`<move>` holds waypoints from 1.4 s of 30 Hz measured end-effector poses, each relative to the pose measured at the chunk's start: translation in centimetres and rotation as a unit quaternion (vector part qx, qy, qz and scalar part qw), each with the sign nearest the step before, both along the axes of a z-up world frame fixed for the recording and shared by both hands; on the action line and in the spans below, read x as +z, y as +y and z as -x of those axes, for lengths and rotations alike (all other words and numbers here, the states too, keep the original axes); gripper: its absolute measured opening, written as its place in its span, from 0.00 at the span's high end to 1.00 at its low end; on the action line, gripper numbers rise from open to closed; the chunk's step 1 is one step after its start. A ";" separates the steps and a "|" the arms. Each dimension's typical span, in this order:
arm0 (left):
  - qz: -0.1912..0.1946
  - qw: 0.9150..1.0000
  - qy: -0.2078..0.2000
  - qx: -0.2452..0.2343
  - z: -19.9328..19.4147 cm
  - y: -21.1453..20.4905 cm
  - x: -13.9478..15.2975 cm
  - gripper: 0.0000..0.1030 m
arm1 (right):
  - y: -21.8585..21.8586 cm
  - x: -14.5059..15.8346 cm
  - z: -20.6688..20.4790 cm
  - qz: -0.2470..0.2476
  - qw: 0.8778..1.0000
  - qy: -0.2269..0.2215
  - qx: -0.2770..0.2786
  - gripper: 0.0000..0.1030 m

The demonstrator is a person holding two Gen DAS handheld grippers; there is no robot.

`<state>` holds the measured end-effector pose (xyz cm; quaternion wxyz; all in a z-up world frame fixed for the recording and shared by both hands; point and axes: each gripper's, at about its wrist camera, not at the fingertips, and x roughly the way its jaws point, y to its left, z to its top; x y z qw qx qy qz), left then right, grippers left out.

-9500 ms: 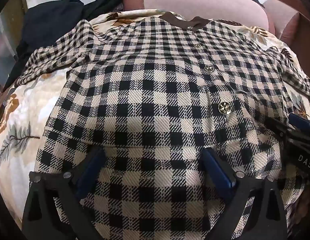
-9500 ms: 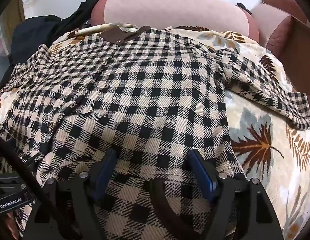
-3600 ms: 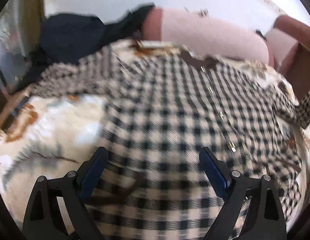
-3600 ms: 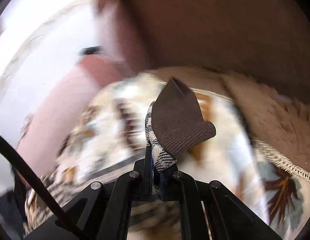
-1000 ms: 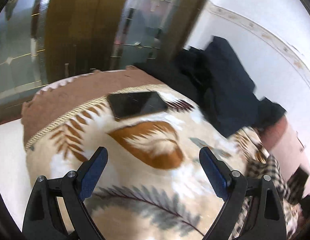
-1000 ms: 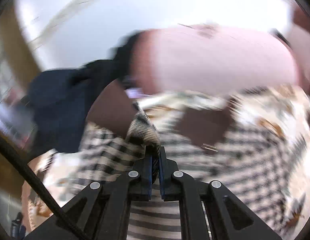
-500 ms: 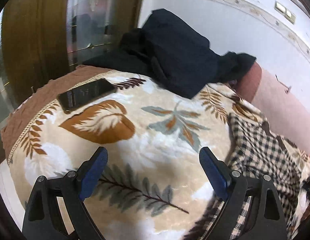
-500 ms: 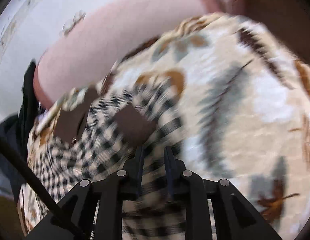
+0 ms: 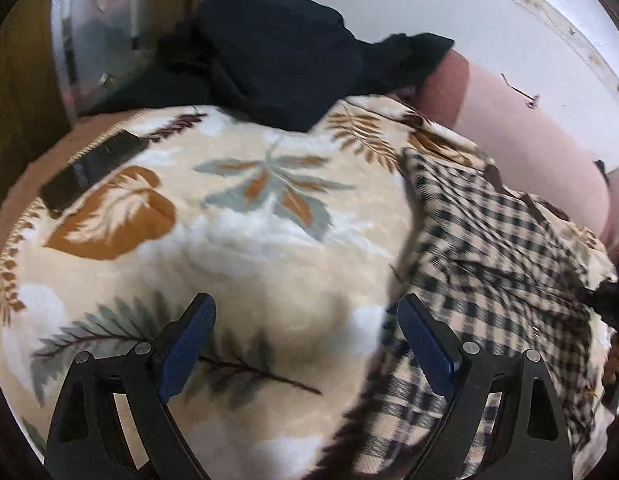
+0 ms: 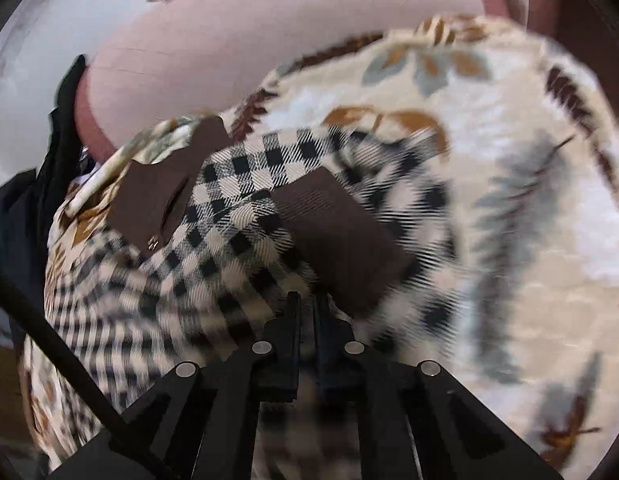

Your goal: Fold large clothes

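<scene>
Folding stalls with checked coat bunched at blanket's right side

Left wrist view first: a dark phone (image 9: 91,170) lies at the upper left near the leaf-print blanket's (image 9: 245,248) brown edge, and a heap of dark clothing (image 9: 277,60) sits at the top, against the pink sofa back (image 9: 521,148). Bare blanket fills the left and centre of the frame. The left hand-held gripper (image 9: 305,344) hangs spread wide over it, nothing between its blue pads (image 9: 189,344). The checked coat (image 9: 489,264) lies rumpled at the right, its long axis running from lower centre to upper right, collar towards the sofa.

Only the right wrist view shows the brown collar (image 10: 157,200) at centre left and a brown flap (image 10: 341,240) beside it, with open blanket to the right. The right hand-held gripper (image 10: 305,308) is nearly pressed together and closing; blur hides whether checked cloth sits between its jaws.
</scene>
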<state>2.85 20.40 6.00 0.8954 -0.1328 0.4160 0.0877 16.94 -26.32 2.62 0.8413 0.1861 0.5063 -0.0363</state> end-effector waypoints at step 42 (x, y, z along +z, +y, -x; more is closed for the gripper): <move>0.082 0.991 0.043 -0.099 16.2 -0.4 -1.2 0.33 | -1.9 1.3 38.0 -0.056 0.988 0.001 0.145 0.65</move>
